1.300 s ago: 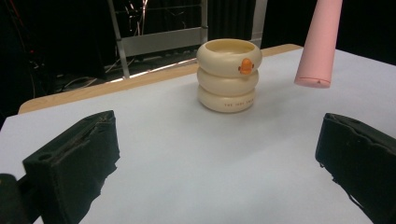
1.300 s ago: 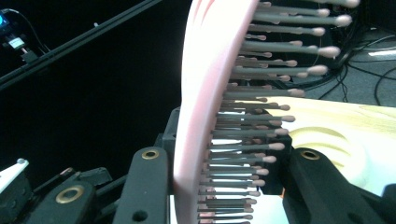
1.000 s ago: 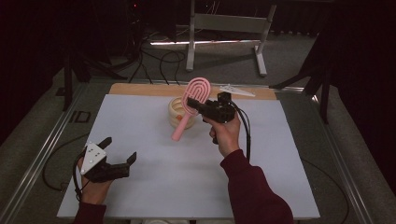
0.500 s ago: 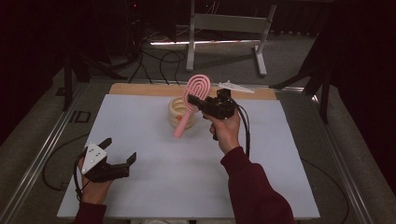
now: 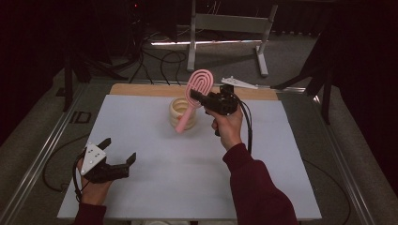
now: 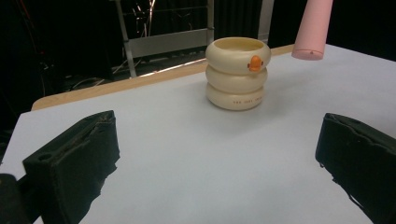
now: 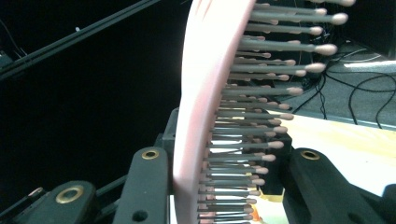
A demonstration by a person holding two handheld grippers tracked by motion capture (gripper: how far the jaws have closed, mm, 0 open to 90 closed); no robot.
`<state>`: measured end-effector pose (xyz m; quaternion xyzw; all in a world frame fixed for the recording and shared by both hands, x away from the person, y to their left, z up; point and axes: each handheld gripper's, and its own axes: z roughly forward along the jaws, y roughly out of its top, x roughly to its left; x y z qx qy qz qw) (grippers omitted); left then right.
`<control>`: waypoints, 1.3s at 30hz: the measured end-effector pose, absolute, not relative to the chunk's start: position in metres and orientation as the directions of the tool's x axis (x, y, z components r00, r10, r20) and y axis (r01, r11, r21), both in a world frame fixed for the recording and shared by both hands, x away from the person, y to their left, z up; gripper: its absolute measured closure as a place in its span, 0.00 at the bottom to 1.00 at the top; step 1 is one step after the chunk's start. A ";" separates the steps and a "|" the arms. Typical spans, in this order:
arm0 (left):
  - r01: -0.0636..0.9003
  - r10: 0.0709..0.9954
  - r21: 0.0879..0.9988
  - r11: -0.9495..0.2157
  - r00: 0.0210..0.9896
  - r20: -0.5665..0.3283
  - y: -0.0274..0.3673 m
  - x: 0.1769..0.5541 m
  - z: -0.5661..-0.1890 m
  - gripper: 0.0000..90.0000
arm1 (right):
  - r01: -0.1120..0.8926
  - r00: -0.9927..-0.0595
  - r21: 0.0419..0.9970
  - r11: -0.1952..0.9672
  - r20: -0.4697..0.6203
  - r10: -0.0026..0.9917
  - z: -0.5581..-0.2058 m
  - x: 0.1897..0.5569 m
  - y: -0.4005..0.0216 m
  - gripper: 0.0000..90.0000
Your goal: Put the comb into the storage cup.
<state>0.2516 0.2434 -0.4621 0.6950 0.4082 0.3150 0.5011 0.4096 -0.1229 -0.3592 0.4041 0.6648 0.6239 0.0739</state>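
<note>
Two grippers | right gripper (image 5: 199,97) clamps pink hairbrush (image 5: 193,97), bristles close-up | left gripper (image 5: 119,151) fingers spread, empty

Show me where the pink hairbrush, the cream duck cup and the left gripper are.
pink hairbrush (image 5: 200,83), high view, on its oval head.
cream duck cup (image 6: 237,73), left gripper view, on its middle ring.
left gripper (image 5: 118,151), high view, between its fingertips.

We see a dim lab or recording studio: black curtains, loose black floor cables (image 5: 155,61), a grey metal stand (image 5: 225,28), and a white-covered tabletop (image 5: 281,164).
</note>
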 end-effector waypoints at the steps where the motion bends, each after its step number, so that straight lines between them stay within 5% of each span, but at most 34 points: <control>1: 0.252 0.883 0.954 -0.164 0.468 0.029 0.243 0.251 -0.462 0.00 | 0.445 -0.661 0.889 -0.107 0.407 0.630 -0.359 0.411 -0.123 0.71; 39: 0.247 0.882 0.953 -0.176 0.469 0.042 0.242 0.250 -0.460 0.00 | 0.400 -0.603 0.908 -0.121 0.361 0.711 -0.350 0.435 -0.126 0.71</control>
